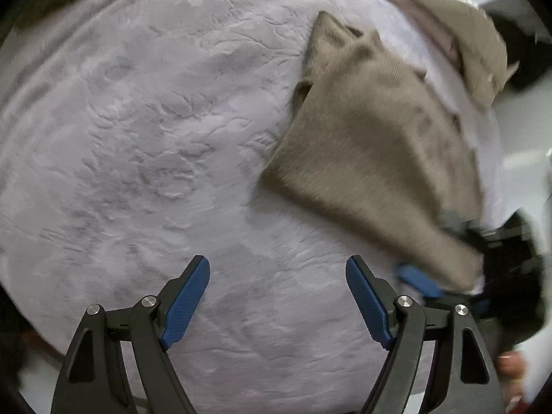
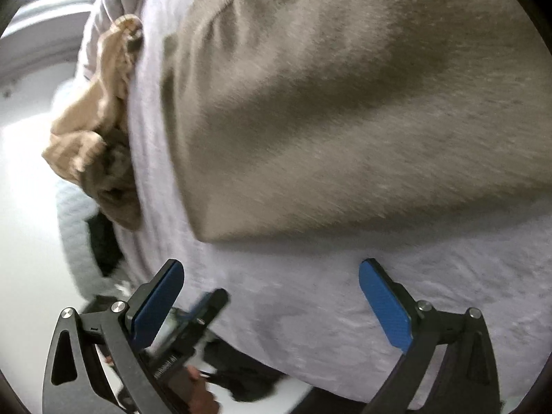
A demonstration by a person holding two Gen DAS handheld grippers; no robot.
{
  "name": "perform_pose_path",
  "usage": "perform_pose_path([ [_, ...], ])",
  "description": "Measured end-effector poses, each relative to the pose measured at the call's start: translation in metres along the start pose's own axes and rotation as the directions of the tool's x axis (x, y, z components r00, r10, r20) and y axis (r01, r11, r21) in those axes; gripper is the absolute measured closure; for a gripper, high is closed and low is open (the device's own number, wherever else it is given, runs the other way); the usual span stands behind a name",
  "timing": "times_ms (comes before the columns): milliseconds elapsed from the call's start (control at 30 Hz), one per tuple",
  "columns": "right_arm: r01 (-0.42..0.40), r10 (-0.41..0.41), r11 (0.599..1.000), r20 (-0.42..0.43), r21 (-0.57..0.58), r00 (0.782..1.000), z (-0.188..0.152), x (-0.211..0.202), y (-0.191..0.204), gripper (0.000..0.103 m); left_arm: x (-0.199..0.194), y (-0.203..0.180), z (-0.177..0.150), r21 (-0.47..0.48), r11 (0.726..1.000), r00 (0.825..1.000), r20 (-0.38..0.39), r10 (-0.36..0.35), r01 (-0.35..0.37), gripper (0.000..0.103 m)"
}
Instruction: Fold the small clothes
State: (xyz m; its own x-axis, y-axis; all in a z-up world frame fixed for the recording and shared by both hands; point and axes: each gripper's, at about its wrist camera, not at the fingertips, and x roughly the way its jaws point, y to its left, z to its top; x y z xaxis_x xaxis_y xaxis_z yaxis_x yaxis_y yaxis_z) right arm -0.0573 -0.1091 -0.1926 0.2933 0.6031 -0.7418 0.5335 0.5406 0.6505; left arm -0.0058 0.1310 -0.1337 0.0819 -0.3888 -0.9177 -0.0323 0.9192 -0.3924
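A taupe knit garment (image 1: 372, 138) lies on a pale lilac plush blanket (image 1: 138, 145), at the right of the left wrist view. It fills the upper part of the right wrist view (image 2: 345, 103), its ribbed edge at the top and one corner pointing toward the camera. My left gripper (image 1: 277, 296) is open and empty over bare blanket, left of the garment. My right gripper (image 2: 270, 296) is open and empty just short of the garment's near corner. In the left wrist view the right gripper (image 1: 448, 269) shows blurred at the garment's lower right corner.
A crumpled tan garment (image 2: 96, 131) lies at the blanket's edge, also in the left wrist view (image 1: 465, 34) at top right. The blanket's edge (image 2: 145, 207) drops off to a white floor. A dark object (image 2: 103, 241) lies beside the bed.
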Motion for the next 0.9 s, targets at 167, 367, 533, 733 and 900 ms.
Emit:
perform_pose_path([
  [167,-0.128,0.126,0.988,0.028,0.088,0.992,0.01,0.015,-0.014,0.031,0.003,0.001,0.012,-0.059,0.987,0.988,0.014,-0.152,0.152,0.022],
  [367,-0.315,0.298,0.912,0.102,0.264,0.949,0.014,0.031,-0.042,0.076,0.031,-0.008,0.019,-0.187,0.912,0.925,-0.039,-0.378,0.365,0.022],
  [533,-0.331,0.316,0.925,0.105,0.186,0.943,0.023,0.019,-0.024,0.09,0.041,-0.029,0.029,-0.217,0.863,0.885,0.012,-0.465,0.456,0.022],
  [733,-0.308,0.303,0.95,0.081,0.054,0.95,0.03,0.0,0.007,0.091,0.052,-0.042,0.055,-0.25,0.85,0.886,0.106,-0.452,0.463,0.022],
  [900,-0.286,0.284,0.956,0.047,0.058,0.958,0.03,0.009,0.001,0.091,0.043,-0.049,0.072,-0.184,0.942,0.95,0.192,-0.247,0.282,0.06],
])
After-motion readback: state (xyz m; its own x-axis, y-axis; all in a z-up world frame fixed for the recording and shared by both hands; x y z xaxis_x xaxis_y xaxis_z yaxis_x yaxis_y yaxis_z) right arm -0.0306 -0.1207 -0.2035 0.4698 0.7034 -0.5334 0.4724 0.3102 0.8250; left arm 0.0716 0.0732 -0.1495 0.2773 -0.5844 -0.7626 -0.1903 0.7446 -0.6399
